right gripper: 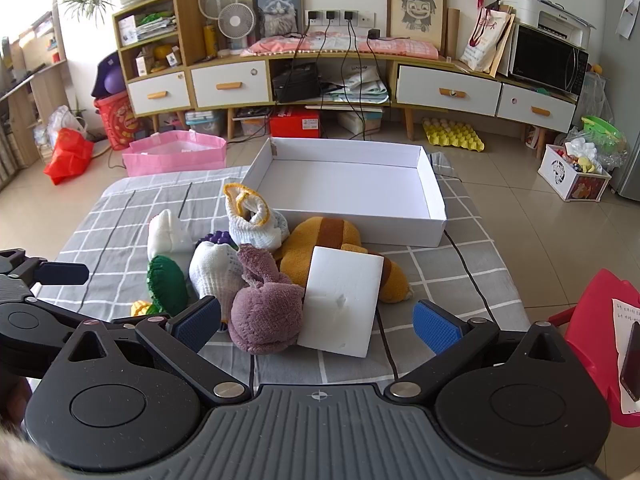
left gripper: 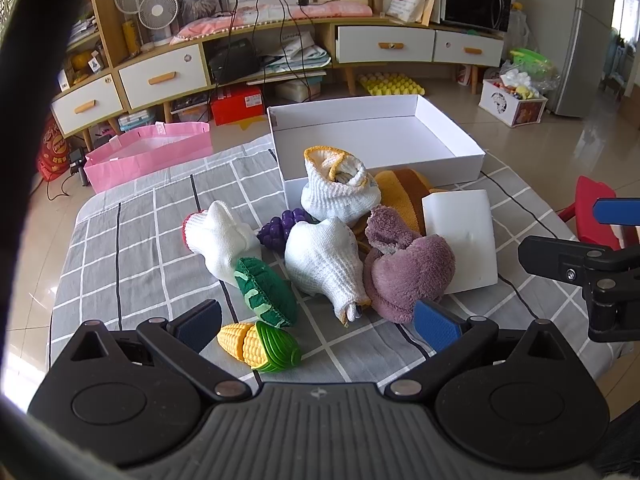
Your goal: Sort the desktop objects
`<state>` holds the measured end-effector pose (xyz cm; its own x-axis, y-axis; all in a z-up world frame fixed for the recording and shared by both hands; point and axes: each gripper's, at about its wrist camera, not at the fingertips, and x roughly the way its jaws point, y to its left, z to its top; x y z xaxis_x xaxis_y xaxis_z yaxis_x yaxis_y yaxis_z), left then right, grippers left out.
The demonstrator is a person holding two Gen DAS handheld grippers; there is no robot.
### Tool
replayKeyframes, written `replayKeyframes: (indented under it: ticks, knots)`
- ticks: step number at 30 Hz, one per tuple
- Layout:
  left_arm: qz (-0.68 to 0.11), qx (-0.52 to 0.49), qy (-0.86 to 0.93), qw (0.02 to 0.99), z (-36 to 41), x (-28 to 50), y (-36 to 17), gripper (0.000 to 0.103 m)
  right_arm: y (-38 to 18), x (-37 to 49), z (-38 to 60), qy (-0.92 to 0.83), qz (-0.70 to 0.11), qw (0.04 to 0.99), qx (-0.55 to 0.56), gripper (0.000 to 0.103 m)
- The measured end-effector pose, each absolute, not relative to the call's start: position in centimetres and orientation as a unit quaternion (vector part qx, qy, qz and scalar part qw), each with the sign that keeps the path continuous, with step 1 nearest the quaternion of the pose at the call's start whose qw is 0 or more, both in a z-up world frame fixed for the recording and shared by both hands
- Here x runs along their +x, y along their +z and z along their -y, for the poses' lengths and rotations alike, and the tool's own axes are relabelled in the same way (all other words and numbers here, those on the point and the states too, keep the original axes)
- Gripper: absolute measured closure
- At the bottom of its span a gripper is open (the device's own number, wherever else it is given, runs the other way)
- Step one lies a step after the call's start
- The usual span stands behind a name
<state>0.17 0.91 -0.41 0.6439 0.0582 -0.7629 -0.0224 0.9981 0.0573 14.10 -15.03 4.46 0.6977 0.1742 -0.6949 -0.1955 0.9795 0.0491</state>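
Desktop objects sat piled mid-table on the grey checked tablecloth point(left gripper: 132, 248), none inside the white box point(right gripper: 348, 188), which stood open just behind the pile. Pile contents: toy corn point(left gripper: 260, 346) nearest the left gripper point(left gripper: 318, 322), green felt leaf point(left gripper: 266, 292) touching it from behind, three white knit gloves — one with red cuff point(left gripper: 218, 238) at left, one centre point(left gripper: 324, 264), one with yellow cuff point(left gripper: 338, 188) upright against the box wall. Purple toy grapes point(left gripper: 280, 226) between the gloves. Purple fluffy sock bundle point(right gripper: 266, 312) leaned on the white foam block point(right gripper: 342, 300), which lay tilted over a brown-yellow plush toy point(right gripper: 332, 240). Black cable point(right gripper: 470, 276) ran across the cloth right of the pile.

Left gripper fingers spread wide, holding nothing, hovering over the near table edge. Right gripper point(right gripper: 316, 326) likewise spread wide and empty, foam block and sock bundle lying ahead between its fingers. Pink bag point(right gripper: 176, 156) on the floor beyond the table; red chair point(right gripper: 596, 320) at right.
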Motion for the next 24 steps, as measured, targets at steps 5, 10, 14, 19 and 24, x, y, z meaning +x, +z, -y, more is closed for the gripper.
replayKeyframes:
  ticks: [5, 10, 14, 19, 24]
  knots:
    - [-0.421, 0.022, 0.022, 0.907, -0.85, 0.11, -0.4, 0.001, 4.41, 14.1, 15.04, 0.1, -0.376, 0.921, -0.014, 0.001]
    - [-0.423, 0.022, 0.022, 0.905, -0.81, 0.15, -0.43, 0.001, 4.4, 14.12, 15.04, 0.1, -0.376, 0.921, -0.014, 0.001]
    - [-0.427, 0.013, 0.017, 0.904, -0.95, 0.15, -0.46, 0.001, 4.29, 14.12, 15.02, 0.1, -0.376, 0.921, -0.015, 0.001]
    - [-0.431, 0.015, 0.02, 0.902, -1.0, 0.16, -0.59, 0.001, 4.14, 14.12, 14.91, 0.1, -0.377, 0.921, -0.015, 0.001]
    - [-0.43, 0.015, 0.021, 0.902, -0.96, 0.14, -0.56, 0.001, 4.06, 14.14, 14.89, 0.1, -0.377, 0.921, -0.016, 0.001]
